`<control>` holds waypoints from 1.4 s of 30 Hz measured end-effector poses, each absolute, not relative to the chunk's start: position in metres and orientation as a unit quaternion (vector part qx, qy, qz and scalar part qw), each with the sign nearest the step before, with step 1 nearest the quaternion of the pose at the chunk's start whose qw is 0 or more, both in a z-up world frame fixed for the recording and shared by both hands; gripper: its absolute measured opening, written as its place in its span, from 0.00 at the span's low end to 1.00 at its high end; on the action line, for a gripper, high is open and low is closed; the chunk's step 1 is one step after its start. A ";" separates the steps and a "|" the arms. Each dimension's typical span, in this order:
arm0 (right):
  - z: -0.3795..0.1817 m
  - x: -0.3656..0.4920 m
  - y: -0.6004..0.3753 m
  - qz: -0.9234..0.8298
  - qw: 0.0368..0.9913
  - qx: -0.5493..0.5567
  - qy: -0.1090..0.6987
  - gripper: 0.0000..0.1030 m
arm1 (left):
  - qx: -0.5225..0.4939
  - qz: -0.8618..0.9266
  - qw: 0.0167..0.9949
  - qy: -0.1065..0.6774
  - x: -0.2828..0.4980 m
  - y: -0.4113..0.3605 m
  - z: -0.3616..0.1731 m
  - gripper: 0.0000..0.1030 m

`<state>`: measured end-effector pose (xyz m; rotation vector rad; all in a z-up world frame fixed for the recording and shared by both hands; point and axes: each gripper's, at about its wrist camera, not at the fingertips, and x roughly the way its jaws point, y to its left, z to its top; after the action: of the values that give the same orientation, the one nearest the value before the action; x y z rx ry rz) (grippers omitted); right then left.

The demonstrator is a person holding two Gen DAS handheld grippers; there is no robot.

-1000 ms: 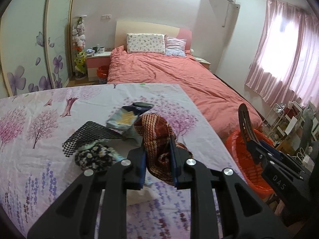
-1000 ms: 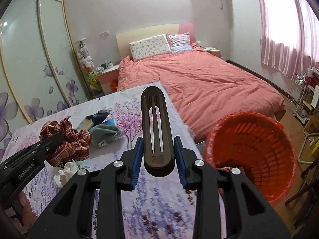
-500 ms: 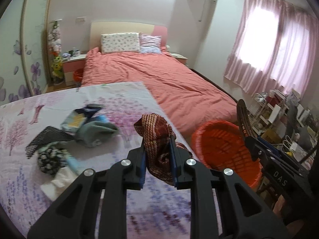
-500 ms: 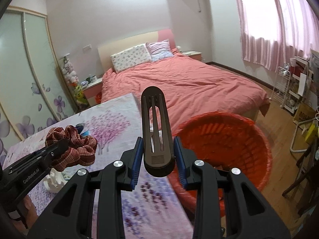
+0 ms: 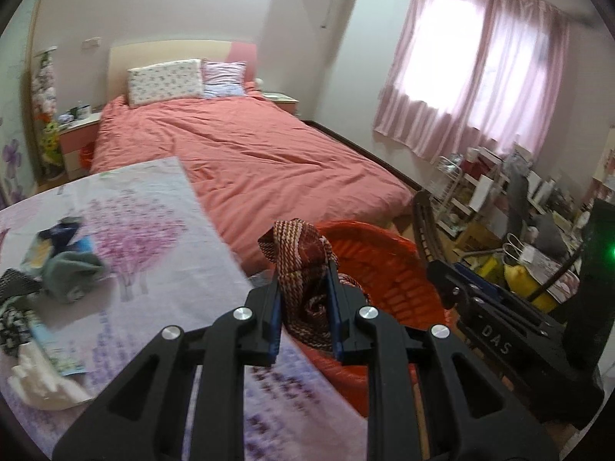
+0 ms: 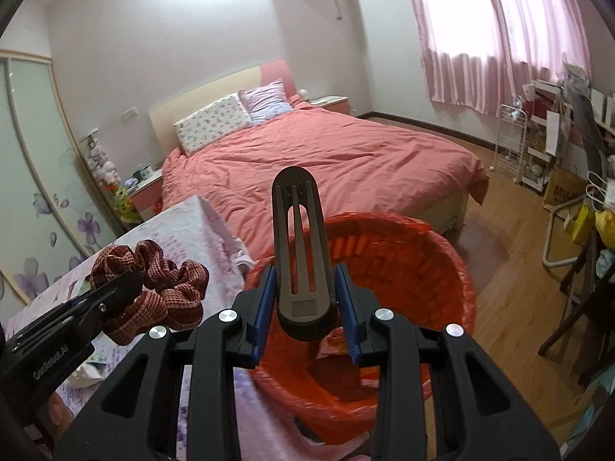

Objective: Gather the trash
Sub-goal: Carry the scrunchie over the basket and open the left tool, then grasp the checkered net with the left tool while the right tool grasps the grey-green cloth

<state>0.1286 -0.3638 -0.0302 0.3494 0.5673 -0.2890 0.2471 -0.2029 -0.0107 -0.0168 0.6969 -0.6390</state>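
Note:
My left gripper (image 5: 303,296) is shut on a red-brown woven scrunchie (image 5: 303,253), held at the table's right edge beside the orange trash basket (image 5: 388,265). The same scrunchie (image 6: 153,288) and the left gripper (image 6: 115,296) show at the left of the right wrist view. My right gripper (image 6: 305,299) is shut on a dark brown slotted hair clip (image 6: 300,249), upright over the near rim of the orange basket (image 6: 423,253). Some scraps lie at the basket's bottom. In the left wrist view the right gripper's black body (image 5: 496,330) reaches in from the right.
A table with a floral cloth (image 5: 146,253) carries a pile of small items (image 5: 57,265) and a white crumpled tissue (image 5: 42,380) at its left. A bed with a pink quilt (image 6: 326,169) lies behind. Cluttered shelves (image 6: 553,142) stand at the right on wooden floor (image 6: 511,246).
Both grippers have swung right from over the table toward the orange basket, each keeping its item. The basket now sits much closer and more central in both views.

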 end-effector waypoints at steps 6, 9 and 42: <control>-0.040 0.132 -0.389 -0.155 0.927 0.196 0.280 0.31 | 0.004 -0.334 0.878 0.343 0.254 -0.239 -0.024 0.20; -0.043 0.137 -0.399 -0.154 0.925 0.206 0.279 0.31 | 0.008 -0.337 0.872 0.355 0.262 -0.255 -0.032 0.24; -0.033 0.145 -0.314 -0.098 0.936 0.132 0.311 0.45 | 0.008 -0.156 0.918 0.365 0.262 -0.077 -0.044 0.54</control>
<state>0.1447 -0.3144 -0.0332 0.2696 0.6360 -0.1999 0.2615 -0.0768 -0.0442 0.0158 0.7498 -0.3203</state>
